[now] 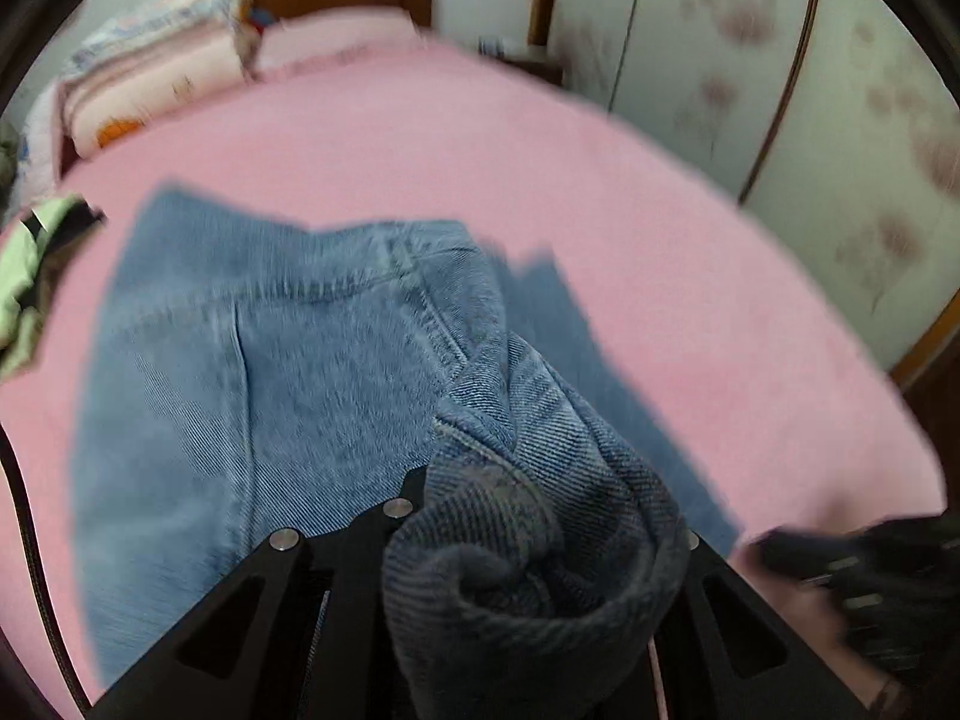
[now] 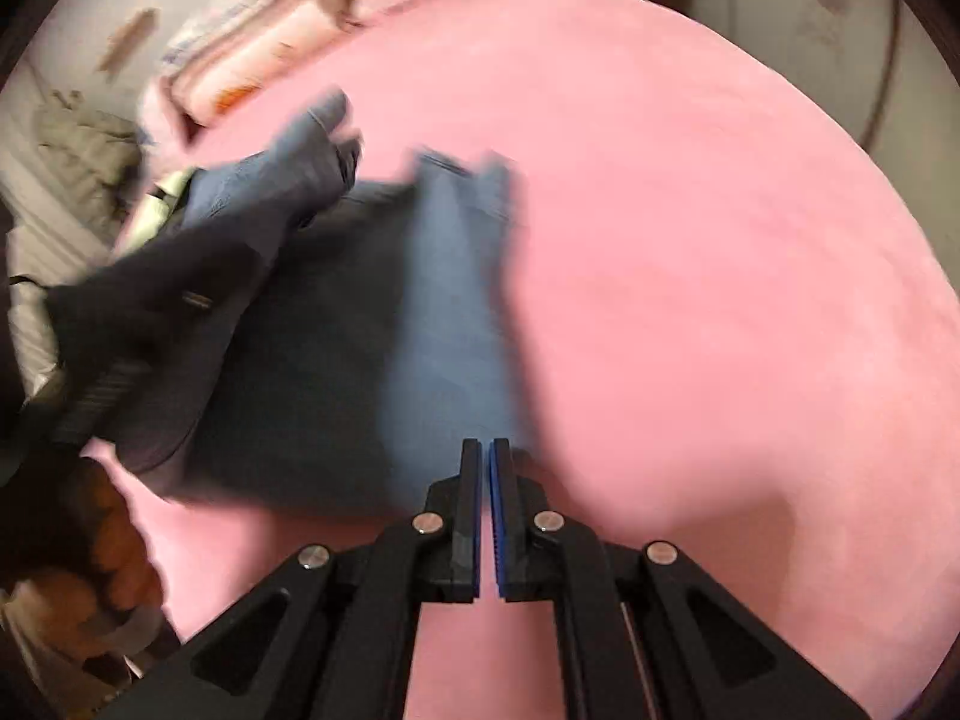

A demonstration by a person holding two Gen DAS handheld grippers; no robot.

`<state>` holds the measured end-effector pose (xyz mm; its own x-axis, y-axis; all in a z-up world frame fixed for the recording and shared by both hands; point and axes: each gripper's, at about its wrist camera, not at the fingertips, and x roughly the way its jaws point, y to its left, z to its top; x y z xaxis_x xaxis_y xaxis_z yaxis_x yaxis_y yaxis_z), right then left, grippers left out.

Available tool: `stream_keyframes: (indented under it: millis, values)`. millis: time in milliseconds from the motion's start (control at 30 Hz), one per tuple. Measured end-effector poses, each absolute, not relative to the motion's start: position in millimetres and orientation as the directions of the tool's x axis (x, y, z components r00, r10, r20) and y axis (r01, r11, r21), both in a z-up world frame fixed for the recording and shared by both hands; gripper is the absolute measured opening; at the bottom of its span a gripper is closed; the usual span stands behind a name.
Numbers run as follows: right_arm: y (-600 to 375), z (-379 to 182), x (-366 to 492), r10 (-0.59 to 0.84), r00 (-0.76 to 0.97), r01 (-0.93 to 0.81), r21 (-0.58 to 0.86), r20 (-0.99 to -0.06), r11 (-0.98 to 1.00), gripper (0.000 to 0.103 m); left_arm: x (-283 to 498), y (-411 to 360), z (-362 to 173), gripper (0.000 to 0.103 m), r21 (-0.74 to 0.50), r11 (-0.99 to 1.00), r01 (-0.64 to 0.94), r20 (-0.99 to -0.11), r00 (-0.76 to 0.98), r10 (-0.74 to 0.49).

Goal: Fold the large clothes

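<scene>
Left gripper [image 1: 540,546] clamps bunched end of jeans [image 1: 270,360]; rest stretches ahead-left across bed [image 1: 690,330]. Right gripper [image 2: 486,462] pinched closed, apparently empty, at jeans' right edge; blur.

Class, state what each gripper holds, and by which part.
Left gripper clamps a bunched fold of the jeans; which part cannot be told. Right gripper is shut, holding nothing.

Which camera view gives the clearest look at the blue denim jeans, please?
The left wrist view: the blue denim jeans fill it, seams readable, a bunched fold clamped in the left gripper. The right wrist view shows them blurred and partly shadowed.
</scene>
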<state>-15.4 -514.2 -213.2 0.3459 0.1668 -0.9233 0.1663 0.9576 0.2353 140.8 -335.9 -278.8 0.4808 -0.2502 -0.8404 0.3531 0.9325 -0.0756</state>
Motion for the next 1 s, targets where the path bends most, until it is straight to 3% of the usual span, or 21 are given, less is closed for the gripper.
stream_keyframes:
  millis: [67,200,367,467,500,633,700,800,1000]
  values:
    - [-526,-217,-28,0.152,0.330,0.176,0.219,-0.932,0.960,0.004,136,-344,-292,0.017,-0.042,0.929,0.369,-0.849,0.477,-0.228]
    - [-528,-209,-30,0.153,0.346,0.179,0.225,-0.926,0.958,0.005,132,-351,-281,0.051,-0.089,0.901,0.426,-0.854,0.433,-0.289]
    - [-520,-194,-4,0.209,0.396,0.157,0.290,-0.894,0.944,0.005,124,-339,-230,0.058,-0.161,0.876,0.455,-0.844,0.396,-0.361]
    - [-512,-179,8,0.249,0.424,0.128,0.330,-0.871,0.935,0.006,107,-308,-188,0.077,-0.216,0.878,0.427,-0.792,0.449,-0.414]
    - [-509,-176,12,0.265,0.426,0.122,0.345,-0.865,0.930,0.011,101,-299,-175,0.081,-0.222,0.885,0.410,-0.773,0.479,-0.416]
    - [-496,-170,29,0.362,0.419,0.110,0.442,-0.833,0.890,0.045,91,-250,-154,0.084,-0.145,0.940,0.309,-0.752,0.583,-0.307]
    - [-488,-173,37,0.391,0.408,0.106,0.468,-0.825,0.877,0.051,94,-231,-169,0.084,-0.049,0.969,0.240,-0.787,0.588,-0.186]
    - [-470,-190,53,0.408,0.335,0.106,0.464,-0.850,0.880,0.053,97,-199,-200,0.084,0.026,0.988,0.152,-0.842,0.535,-0.061]
    - [-456,-224,75,0.396,0.257,0.134,0.438,-0.882,0.889,0.053,122,-156,-246,0.084,-0.022,0.999,0.044,-0.872,0.488,-0.040]
